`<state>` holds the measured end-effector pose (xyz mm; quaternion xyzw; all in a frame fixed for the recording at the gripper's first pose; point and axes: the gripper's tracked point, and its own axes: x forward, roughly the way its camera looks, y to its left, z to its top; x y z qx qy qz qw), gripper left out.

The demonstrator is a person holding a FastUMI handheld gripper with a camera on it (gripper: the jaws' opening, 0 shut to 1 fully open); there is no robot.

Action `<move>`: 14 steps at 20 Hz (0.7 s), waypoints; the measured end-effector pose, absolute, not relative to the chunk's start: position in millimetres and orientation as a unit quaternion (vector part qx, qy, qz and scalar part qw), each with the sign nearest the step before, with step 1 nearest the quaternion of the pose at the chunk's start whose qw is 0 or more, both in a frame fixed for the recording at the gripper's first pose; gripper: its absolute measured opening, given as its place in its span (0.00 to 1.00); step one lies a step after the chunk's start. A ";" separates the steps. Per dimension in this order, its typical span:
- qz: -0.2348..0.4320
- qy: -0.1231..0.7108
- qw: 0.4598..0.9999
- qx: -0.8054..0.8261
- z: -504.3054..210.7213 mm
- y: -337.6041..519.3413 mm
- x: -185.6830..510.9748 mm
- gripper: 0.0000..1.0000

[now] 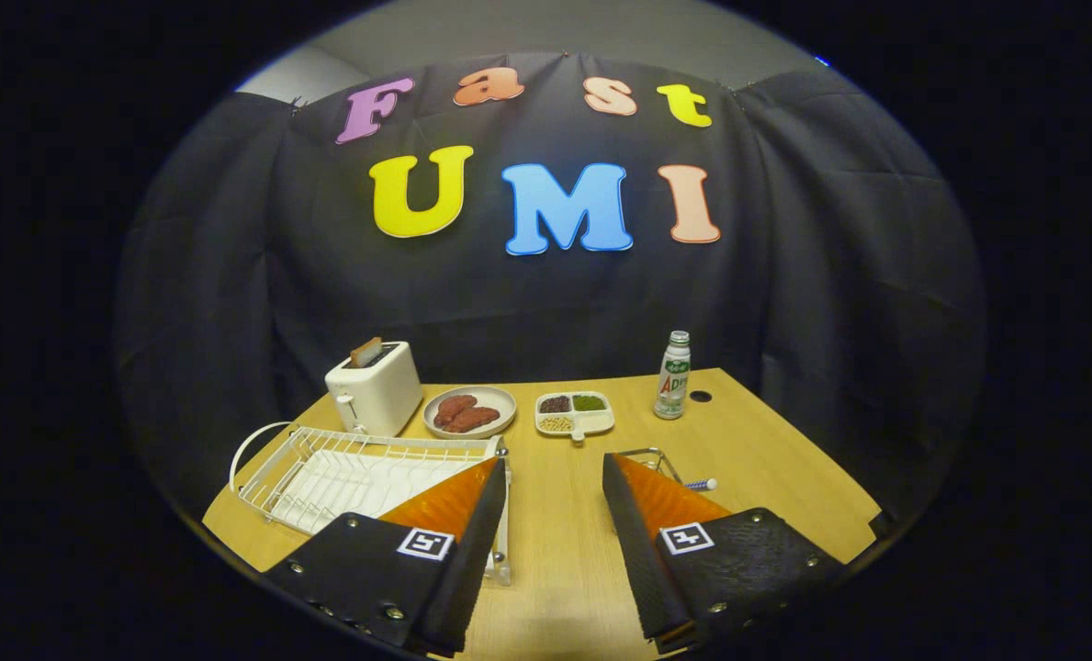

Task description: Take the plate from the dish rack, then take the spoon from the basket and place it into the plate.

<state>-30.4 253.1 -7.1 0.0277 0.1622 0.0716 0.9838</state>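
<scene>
Your gripper (555,542) has its two fingers spread wide apart with nothing between them but bare tabletop; each finger is a flat wedge with a ridged inner face and a riveted, textured plate carrying a small square marker. You hold it low over the near edge of the wooden table (559,560), level and pointing straight ahead toward the cloth wall.

Behind your left finger sits the dish rack (343,468), a white wire frame with a looped handle at its far left end and a ribbed white tray under the wires; the finger covers its near right corner. Whether the plate stands in it you cannot tell from here. Just behind your right finger, a thin wire rim of the basket (642,454) peeks out, and the spoon (702,484) shows as a short striped handle with a pale rounded end, sticking out to the right.

Well beyond the fingers stand a boxy cream toaster (376,390) with a slice in its slot, a round beige dish (469,411) holding reddish-brown pieces, a divided white tray (575,414) of grains, and a small upright bottle (673,376).
</scene>
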 end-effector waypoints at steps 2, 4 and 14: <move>0.044 0.159 0.986 0.032 -7.9 234.7 -23.7 0.68; 0.021 0.163 0.985 0.046 -16.4 219.8 -17.3 0.68; -0.079 0.191 0.967 0.149 -93.0 146.2 11.6 0.68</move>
